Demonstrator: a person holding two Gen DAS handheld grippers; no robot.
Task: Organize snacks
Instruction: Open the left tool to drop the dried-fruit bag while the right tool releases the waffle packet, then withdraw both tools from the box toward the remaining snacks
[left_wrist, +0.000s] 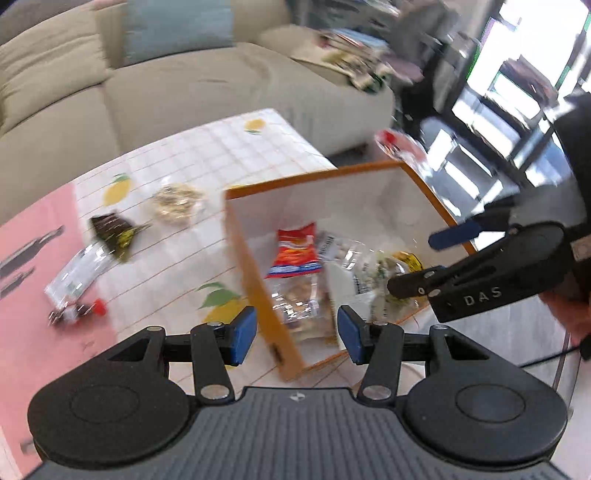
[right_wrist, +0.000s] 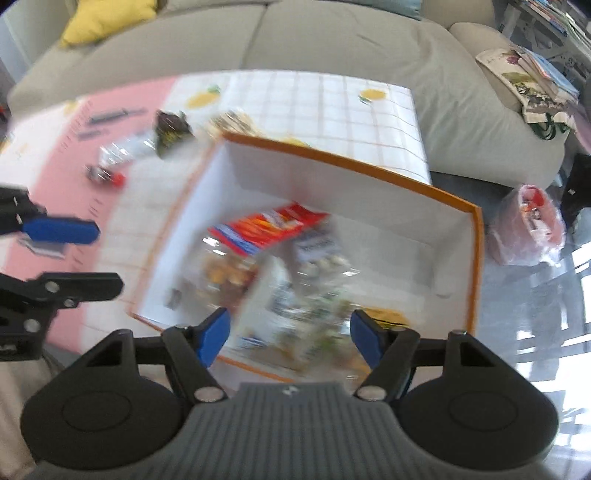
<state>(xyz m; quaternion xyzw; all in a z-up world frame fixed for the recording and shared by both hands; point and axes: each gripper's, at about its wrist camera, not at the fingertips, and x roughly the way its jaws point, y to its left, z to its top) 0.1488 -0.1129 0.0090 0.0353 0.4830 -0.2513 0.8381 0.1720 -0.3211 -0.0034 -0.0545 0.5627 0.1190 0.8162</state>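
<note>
An orange-rimmed white box (left_wrist: 314, 176) (right_wrist: 351, 166) stands on the table's right part. In it lie a red snack bag (left_wrist: 295, 251) (right_wrist: 269, 225), clear bags of nuts (left_wrist: 295, 306) and a white packet (right_wrist: 273, 306). My left gripper (left_wrist: 295, 336) (right_wrist: 92, 258) hangs open over the box's left wall, nothing between its blue pads. My right gripper (right_wrist: 290, 338) (left_wrist: 432, 258) hovers open above the box's near side, pads apart from the blurred packets below. Left of the box lie a dark packet (left_wrist: 110, 232) (right_wrist: 170, 131), a clear bag (left_wrist: 74, 280) (right_wrist: 118, 155) and a round nut pack (left_wrist: 175, 203).
The table wears a lemon-print checked cloth (left_wrist: 236, 147) with a pink mat (left_wrist: 33, 251) at its left. A beige sofa (left_wrist: 203, 81) runs behind, with bags and magazines (right_wrist: 535, 85) on it. A pink plastic bag (right_wrist: 528, 225) stands on the floor right of the box.
</note>
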